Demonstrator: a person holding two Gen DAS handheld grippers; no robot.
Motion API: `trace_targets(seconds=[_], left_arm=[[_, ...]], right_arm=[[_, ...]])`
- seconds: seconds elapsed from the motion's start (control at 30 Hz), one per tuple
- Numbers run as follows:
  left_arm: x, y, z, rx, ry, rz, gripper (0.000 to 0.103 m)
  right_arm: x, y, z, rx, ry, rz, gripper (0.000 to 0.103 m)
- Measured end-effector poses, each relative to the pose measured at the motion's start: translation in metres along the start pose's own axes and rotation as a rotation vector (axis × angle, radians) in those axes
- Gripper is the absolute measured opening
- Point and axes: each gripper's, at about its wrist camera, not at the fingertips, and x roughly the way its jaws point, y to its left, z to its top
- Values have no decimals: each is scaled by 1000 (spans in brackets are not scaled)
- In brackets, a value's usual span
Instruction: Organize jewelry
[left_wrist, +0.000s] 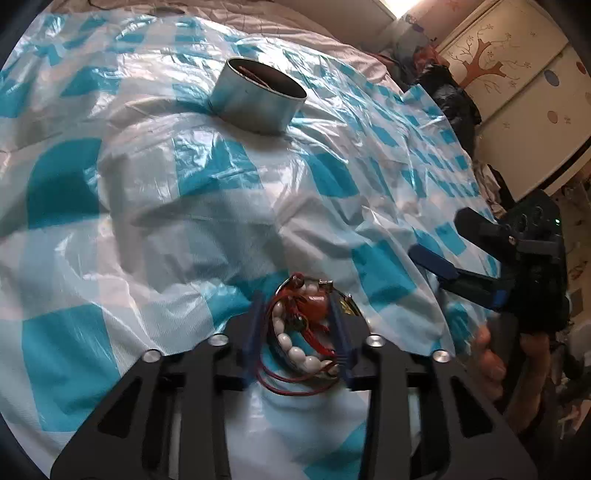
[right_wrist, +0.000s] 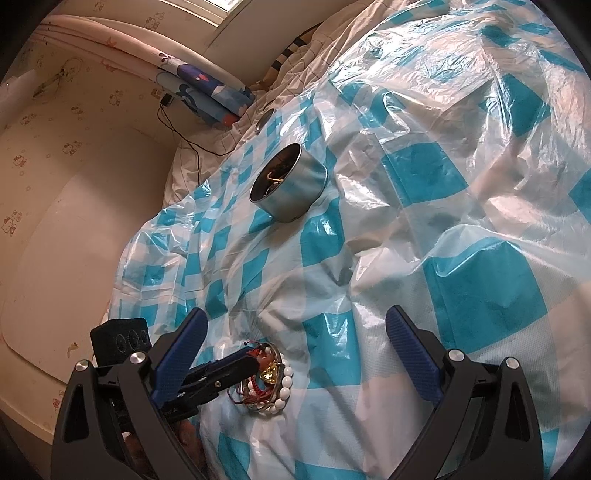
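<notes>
So the whole thing hinges on where the jewelry pile (left_wrist: 304, 326) sits versus the round metal tin (left_wrist: 256, 98): the pile is on the near side of the tin, well apart from it, with a stretch of crinkly blue-and-white checked plastic sheet (left_wrist: 155, 192) in between. The left gripper (left_wrist: 299, 325) is the one on it, its two blue fingers sitting on either side of the bundle (white bead bracelet, red cord, something amber-ish), closed in around it. Honestly I can't tell from the left wrist view whether it's properly pinched or just bracketed, though it looks like a grip. The tin lies almost straight ahead along the gripper's fingers, slightly left, with its mouth open and some pieces already inside. The pile doesn't have much of a long axis; the bracelet loop runs roughly along the fingers. The right gripper (right_wrist: 295, 350) is wide open and holding nothing, hovering on the pile's right side, no closer to the tin.
</notes>
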Motion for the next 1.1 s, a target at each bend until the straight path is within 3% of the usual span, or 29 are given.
trace_targets(seconds=[0.1,0.37,0.6,0.7,0.8,0.83,0.9,1.03,1.1], left_arm=[[-3,0,-3,14,10,11,16],[-22,7,-12,6,-3,5,2],[-51,27,-15,-57,-79,-11,2],[-63,35,-15,-84,-121,29,2],[-72,59,-16,-184,-143,173,2],[-72,65,-16,-208,-141,183,2],[-74,73,-16,-256,-145,150,5],[-75,75,-17,-252,-135,143,18],[-73,74,-17,-254,-130,122,33]], right_arm=[[1,-1,0,3,0,1,93],[1,0,0,2,0,-1,93],[1,0,1,1,1,-1,93],[1,0,1,1,1,-1,93],[2,0,1,-1,3,-4,93],[2,0,0,-2,4,-5,93],[3,0,0,-5,6,-6,93],[4,1,0,-9,8,-8,93],[4,1,0,-14,11,-9,93]])
